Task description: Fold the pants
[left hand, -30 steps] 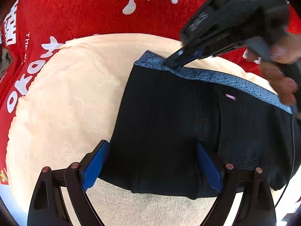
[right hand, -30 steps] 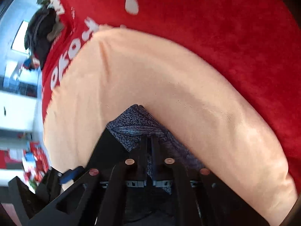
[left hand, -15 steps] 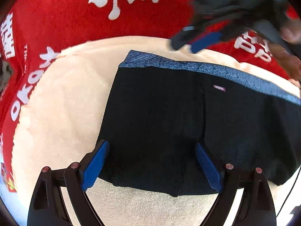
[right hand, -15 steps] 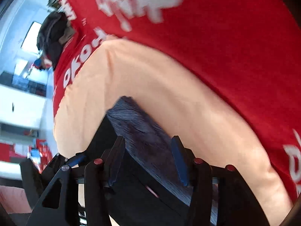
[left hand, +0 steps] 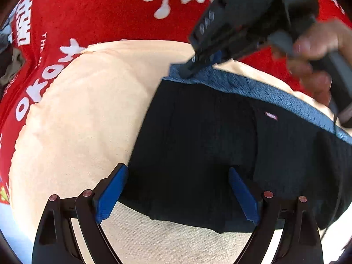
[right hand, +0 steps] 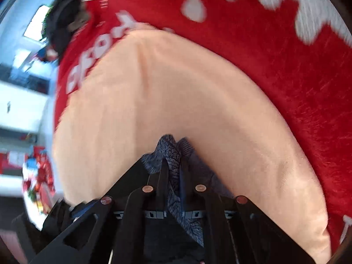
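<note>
Folded black pants [left hand: 209, 145] with a blue-grey waistband [left hand: 253, 88] lie on a peach cloth [left hand: 88, 121]. My left gripper [left hand: 176, 189] is open, its blue pads straddling the near edge of the pants. My right gripper [left hand: 189, 72] is at the far left corner of the waistband, held by a hand [left hand: 314, 50]. In the right wrist view my right gripper [right hand: 173, 165] is shut on the bunched waistband [right hand: 173, 154].
The peach cloth [right hand: 176, 88] lies over a red blanket with white lettering [left hand: 99, 11]. A dark bundle [right hand: 63, 17] sits at the blanket's far left end. Shelves and clutter show beyond the left edge.
My right gripper was shut on the waistband, opened and lifted off half a second ago, and has now come back down and shut on the corner. My left gripper stays open.
</note>
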Demonstrator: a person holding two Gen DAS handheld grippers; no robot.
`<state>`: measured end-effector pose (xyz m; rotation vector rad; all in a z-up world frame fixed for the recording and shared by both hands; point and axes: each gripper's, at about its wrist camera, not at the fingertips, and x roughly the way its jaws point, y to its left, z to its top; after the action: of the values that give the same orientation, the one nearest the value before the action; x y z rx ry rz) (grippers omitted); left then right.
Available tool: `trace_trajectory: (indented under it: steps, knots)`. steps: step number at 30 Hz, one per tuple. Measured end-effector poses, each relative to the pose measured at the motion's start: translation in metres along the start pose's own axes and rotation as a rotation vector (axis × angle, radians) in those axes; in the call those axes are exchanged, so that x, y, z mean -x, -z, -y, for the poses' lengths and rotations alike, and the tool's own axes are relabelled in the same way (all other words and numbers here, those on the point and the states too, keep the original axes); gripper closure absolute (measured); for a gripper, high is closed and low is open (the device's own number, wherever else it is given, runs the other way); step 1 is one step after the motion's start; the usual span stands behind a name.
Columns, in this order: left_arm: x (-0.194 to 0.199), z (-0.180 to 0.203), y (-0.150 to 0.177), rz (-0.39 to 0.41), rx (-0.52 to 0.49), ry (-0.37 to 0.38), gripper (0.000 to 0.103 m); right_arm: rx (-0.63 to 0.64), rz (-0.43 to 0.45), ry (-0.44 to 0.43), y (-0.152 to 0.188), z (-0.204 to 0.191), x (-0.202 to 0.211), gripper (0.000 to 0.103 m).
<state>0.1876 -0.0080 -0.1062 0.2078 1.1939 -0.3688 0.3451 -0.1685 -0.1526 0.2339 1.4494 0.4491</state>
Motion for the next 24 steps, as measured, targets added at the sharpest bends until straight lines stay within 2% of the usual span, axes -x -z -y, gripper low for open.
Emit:
trace_trajectory:
  steps: [2, 4, 6, 8, 11, 14, 17, 24]
  knots:
    - [0.005, 0.000, -0.003, -0.016, -0.010, -0.004, 0.010, -0.004, 0.033, 0.058, 0.003, -0.004, 0.005, 0.070]
    - [0.015, 0.004, 0.000, -0.028, -0.033, -0.027, 0.010, 0.016, 0.052, 0.093, 0.014, -0.011, 0.026, 0.059]
    - [0.027, 0.003, 0.004, -0.065, -0.018, -0.013, 0.010, 0.019, 0.081, 0.097, 0.041, -0.014, 0.062, 0.050]
    - [0.041, 0.000, 0.013, -0.102, 0.013, -0.002, 0.010, -0.033, 0.108, 0.110, 0.080, -0.011, 0.098, 0.030]
    - [0.062, 0.007, 0.024, -0.137, 0.005, -0.014, 0.010, -0.128, 0.115, 0.110, 0.142, 0.001, 0.135, 0.028]
    - [0.072, 0.022, 0.035, -0.176, -0.022, -0.027, 0.010, -0.235, 0.109, 0.109, 0.198, 0.014, 0.153, 0.028]
    - [0.073, 0.042, 0.045, -0.209, -0.043, -0.026, 0.010, -0.413, 0.085, 0.067, 0.260, 0.034, 0.158, 0.028]
    - [0.074, 0.092, 0.051, -0.227, -0.111, -0.015, 0.010, -0.666, 0.083, 0.032, 0.369, 0.062, 0.160, 0.028]
